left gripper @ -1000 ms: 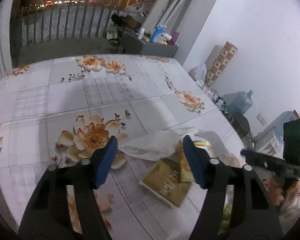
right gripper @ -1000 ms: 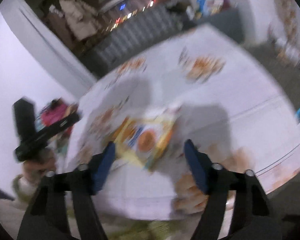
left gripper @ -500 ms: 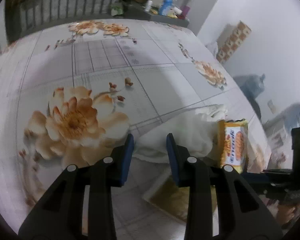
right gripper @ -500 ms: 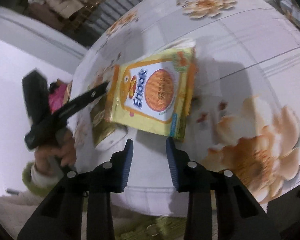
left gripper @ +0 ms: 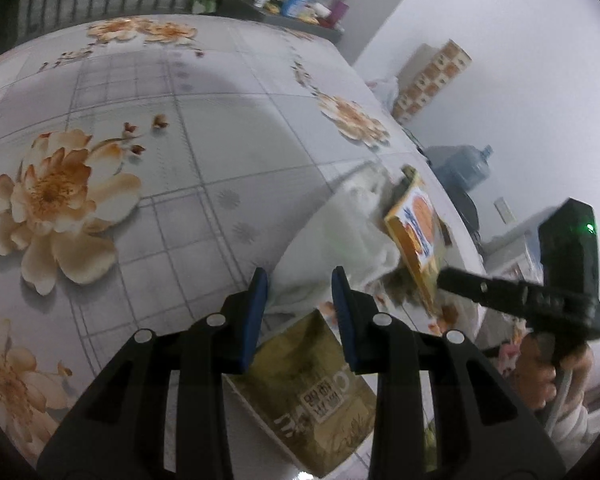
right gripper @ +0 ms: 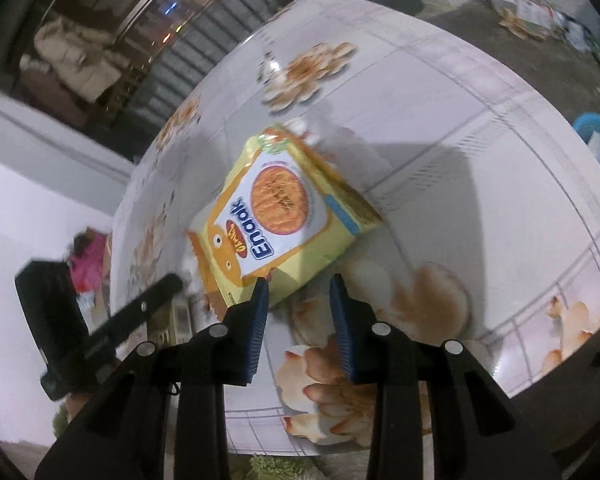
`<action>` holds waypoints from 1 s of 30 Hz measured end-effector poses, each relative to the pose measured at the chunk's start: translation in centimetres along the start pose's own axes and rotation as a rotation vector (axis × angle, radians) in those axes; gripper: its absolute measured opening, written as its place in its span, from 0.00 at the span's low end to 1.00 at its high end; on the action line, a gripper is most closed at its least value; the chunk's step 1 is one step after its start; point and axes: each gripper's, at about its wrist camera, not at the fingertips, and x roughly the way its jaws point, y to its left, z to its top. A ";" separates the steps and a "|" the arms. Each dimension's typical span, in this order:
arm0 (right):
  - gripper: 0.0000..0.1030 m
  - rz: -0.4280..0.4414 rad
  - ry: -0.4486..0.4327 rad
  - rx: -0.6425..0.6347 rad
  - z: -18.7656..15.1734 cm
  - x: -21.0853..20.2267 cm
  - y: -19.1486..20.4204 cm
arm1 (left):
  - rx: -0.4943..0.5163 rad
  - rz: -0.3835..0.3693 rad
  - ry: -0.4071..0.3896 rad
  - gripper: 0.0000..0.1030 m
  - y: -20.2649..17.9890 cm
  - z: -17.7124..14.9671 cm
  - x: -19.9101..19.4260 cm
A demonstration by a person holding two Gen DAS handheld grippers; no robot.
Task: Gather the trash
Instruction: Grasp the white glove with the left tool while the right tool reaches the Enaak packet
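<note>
A yellow "Enaak" snack packet lies on the floral tablecloth, tilted, its near edge just ahead of my right gripper, whose jaws are partly open with nothing between them. In the left wrist view the same packet rests against a crumpled white plastic bag. My left gripper has its jaws partly open around the bag's near edge, not closed on it. A gold-brown packet lies flat under the left gripper. The right gripper also shows in the left wrist view.
The table has a flowered grey-check cloth and its right edge runs close behind the trash. Beyond it stand a water jug, a patterned box and a cluttered grey shelf. A blue basket sits on the floor.
Both grippers have narrowed from wide open and moved in toward the trash. The left one has reached the white bag's edge; the right one has come close to the yellow packet.
</note>
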 end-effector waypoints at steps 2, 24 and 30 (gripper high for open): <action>0.32 0.016 -0.006 0.032 0.0 -0.5 -0.9 | 0.021 -0.010 -0.010 0.31 -0.3 0.0 -0.6; 0.51 0.076 -0.029 0.110 0.3 -2.0 -2.3 | 0.068 0.011 -0.109 0.41 -1.1 1.6 -3.2; 0.51 0.070 -0.026 0.113 0.2 -2.0 -2.6 | 0.084 0.013 -0.112 0.41 -1.5 2.2 -2.9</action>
